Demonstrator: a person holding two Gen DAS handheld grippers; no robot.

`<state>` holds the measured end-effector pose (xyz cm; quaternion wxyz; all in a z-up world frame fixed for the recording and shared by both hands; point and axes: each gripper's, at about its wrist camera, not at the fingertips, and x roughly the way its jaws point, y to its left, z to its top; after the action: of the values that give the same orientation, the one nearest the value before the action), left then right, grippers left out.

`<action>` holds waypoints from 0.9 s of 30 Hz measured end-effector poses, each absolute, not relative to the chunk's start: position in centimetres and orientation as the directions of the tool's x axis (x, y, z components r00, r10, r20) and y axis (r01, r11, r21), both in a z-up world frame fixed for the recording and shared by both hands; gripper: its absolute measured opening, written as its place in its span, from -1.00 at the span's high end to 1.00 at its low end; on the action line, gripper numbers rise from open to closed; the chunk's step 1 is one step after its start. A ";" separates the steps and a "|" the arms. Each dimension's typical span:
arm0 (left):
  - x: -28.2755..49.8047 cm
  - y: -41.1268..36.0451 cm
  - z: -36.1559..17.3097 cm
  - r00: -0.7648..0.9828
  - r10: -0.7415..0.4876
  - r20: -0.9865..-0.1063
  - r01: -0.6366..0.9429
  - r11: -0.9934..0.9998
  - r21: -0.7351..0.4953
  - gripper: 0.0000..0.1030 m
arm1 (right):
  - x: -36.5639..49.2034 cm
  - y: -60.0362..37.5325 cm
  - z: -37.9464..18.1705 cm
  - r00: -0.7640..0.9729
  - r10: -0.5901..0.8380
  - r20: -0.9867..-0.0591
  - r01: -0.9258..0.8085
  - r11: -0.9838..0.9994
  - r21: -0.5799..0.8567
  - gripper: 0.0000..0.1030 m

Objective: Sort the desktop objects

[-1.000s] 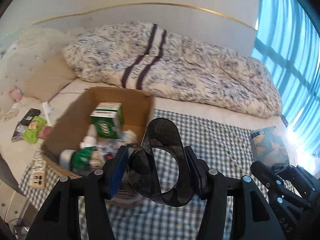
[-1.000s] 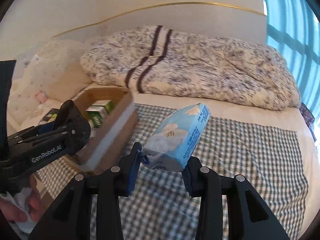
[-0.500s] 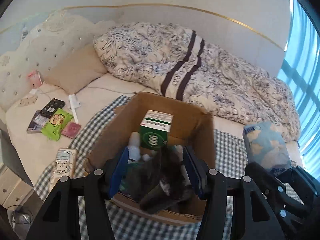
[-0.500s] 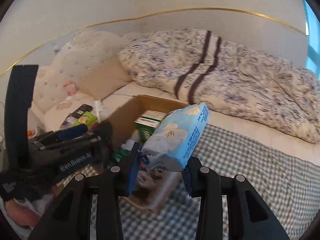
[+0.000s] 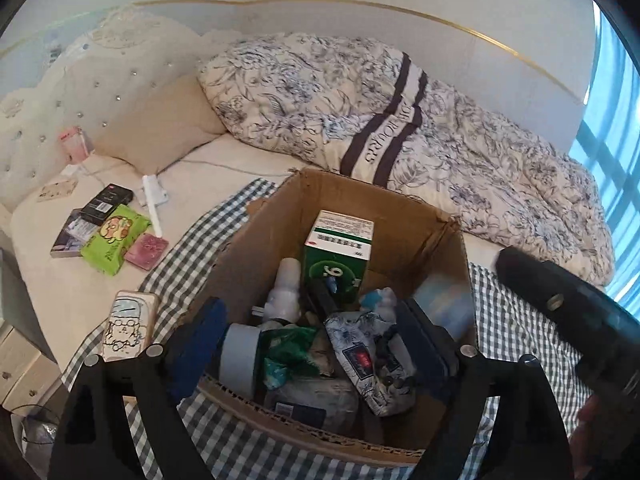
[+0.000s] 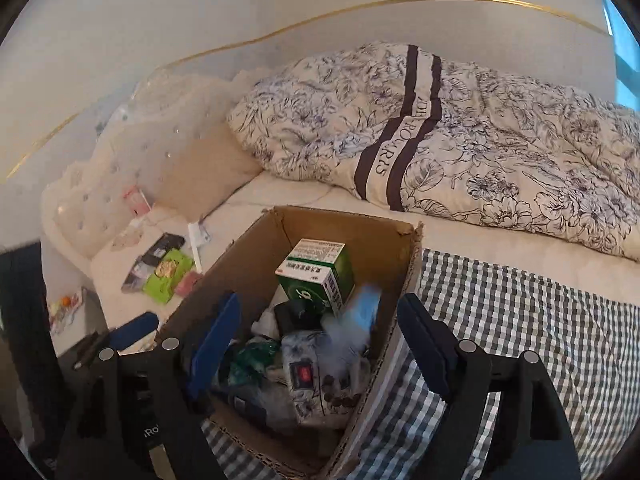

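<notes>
- Left hand-held gripper [image 5: 316, 344] spread wide above the cardboard box [image 5: 424, 228], nothing between its fingers.
- Right hand-held gripper [image 6: 320, 336] likewise wide open and empty, over the same box.
- Blurred light-blue pack [image 6: 360, 316] inside the box, beside the green carton [image 6: 320, 276].
- Box resting on checked cloth [image 6: 540, 320] on the bed.
</notes>
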<state>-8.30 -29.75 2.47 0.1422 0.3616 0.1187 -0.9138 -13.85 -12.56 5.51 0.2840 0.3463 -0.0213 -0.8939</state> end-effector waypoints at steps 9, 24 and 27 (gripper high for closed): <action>-5.8 -26.2 2.9 -0.721 -0.132 -0.680 0.298 -0.945 -0.132 -1.00 | -10.7 -5.1 6.1 -0.722 -0.339 -0.603 0.316 -0.937 0.148 -0.58; -3.0 -15.8 5.8 -0.773 -0.058 -0.632 0.121 -0.991 -0.058 -1.00 | -3.8 5.0 3.6 -0.748 -0.073 -0.660 0.076 -0.997 0.024 -0.99; -2.9 -14.9 5.5 -0.758 -0.068 -0.649 0.119 -0.992 -0.034 -1.00 | -3.0 6.1 3.7 -0.759 -0.054 -0.649 0.047 -0.999 0.028 -0.99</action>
<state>-2.95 -14.87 5.53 0.0498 0.3445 0.0366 -0.9367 -3.04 6.12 3.70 0.0269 0.3459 -0.0050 -0.9379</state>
